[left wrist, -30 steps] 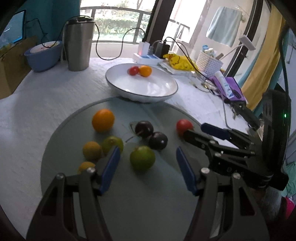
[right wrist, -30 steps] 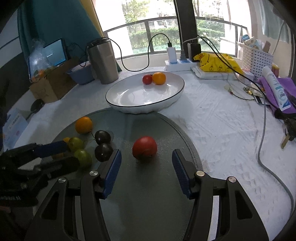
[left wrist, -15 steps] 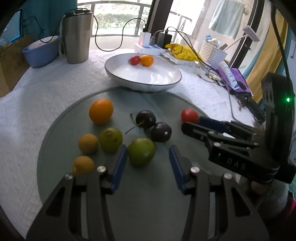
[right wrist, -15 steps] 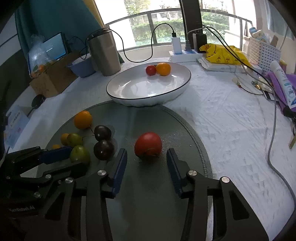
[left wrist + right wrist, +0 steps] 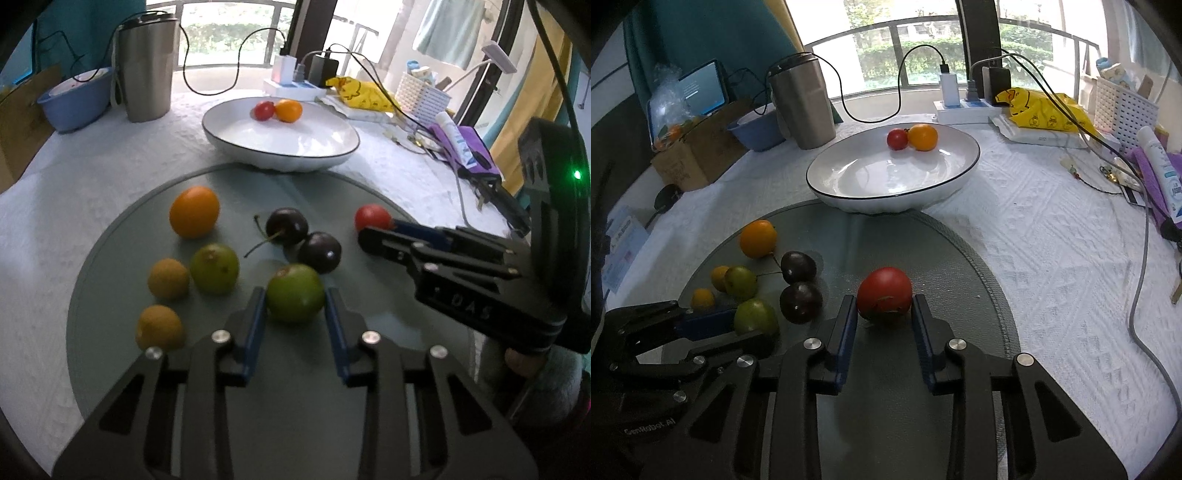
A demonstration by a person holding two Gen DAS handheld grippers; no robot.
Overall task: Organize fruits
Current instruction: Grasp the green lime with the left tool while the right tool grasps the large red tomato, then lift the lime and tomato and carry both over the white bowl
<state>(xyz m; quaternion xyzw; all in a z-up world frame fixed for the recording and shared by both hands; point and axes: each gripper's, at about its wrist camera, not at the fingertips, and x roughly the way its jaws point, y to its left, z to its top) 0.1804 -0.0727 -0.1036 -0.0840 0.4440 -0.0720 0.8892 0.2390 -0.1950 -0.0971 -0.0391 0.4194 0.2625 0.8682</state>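
On the round grey mat (image 5: 110, 280) lie an orange fruit (image 5: 194, 211), two dark cherries (image 5: 286, 226), two green fruits and two small yellow-brown fruits (image 5: 168, 277). My left gripper (image 5: 295, 299) has its pads against both sides of the nearer green fruit (image 5: 294, 292), still on the mat. My right gripper (image 5: 884, 308) has its pads against both sides of a red tomato (image 5: 884, 293), also on the mat. The white plate (image 5: 849, 184) behind the mat holds a red tomato (image 5: 897, 139) and an orange fruit (image 5: 923, 137).
A steel tumbler (image 5: 144, 66) and a blue bowl (image 5: 75, 98) stand at the back left. A power strip with cables (image 5: 964, 107), a yellow bag (image 5: 1045, 109), a white basket (image 5: 1123, 107) and a tube on purple cloth (image 5: 1158, 173) crowd the back right.
Both grippers moved forward and narrowed from wide open until their pads met the fruit: the left on the green fruit, the right on the red tomato.
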